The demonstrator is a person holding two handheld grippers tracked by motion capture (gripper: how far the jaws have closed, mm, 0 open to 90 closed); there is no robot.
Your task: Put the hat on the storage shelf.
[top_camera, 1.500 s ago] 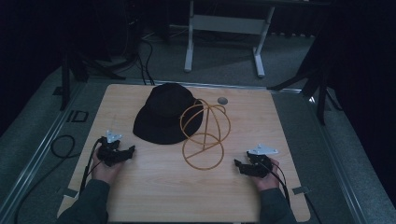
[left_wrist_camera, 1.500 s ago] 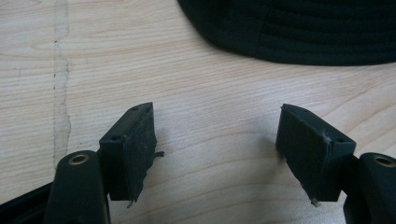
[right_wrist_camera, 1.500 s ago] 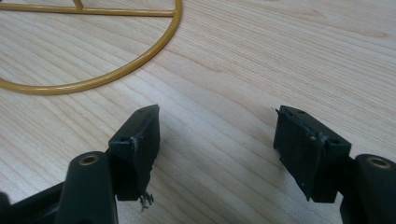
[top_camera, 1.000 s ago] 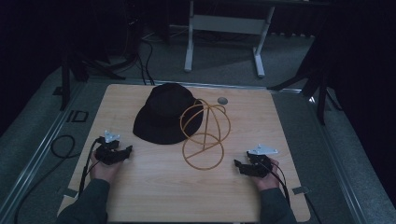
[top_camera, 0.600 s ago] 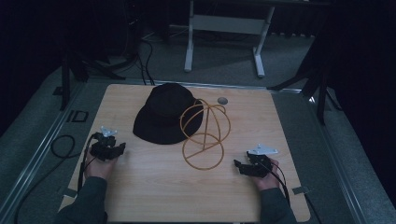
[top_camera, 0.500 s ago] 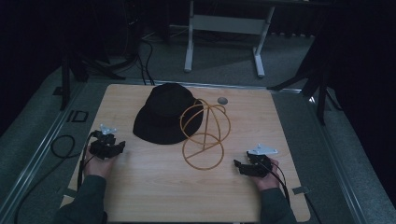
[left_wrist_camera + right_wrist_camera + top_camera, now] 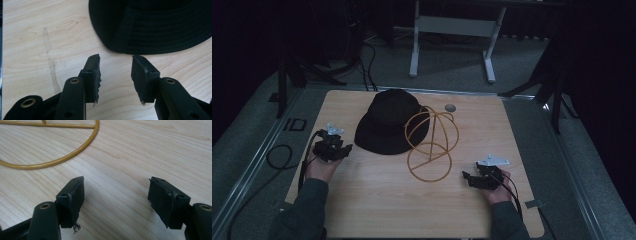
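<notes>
A black bucket hat [image 7: 391,122] lies on the wooden table [image 7: 377,200], its brim [image 7: 155,32] leaning against a gold wire hat stand [image 7: 432,142]. My left gripper [image 7: 343,150] hovers left of the hat, aimed at the brim. Its jaws have just been closing and now stand partly open with nothing between them [image 7: 115,72]. My right gripper [image 7: 468,179] rests near the table's right front, jaws wide open and empty [image 7: 116,195], just short of the stand's base ring [image 7: 62,157].
A small grey disc [image 7: 450,107] lies on the table behind the stand. A metal frame [image 7: 452,30] stands on the floor beyond the table. Cables [image 7: 274,157] trail off the left edge.
My left gripper has lifted off the table and moved a little toward the hat, with its jaws narrower than before. The right gripper, hat and stand have stayed put.
</notes>
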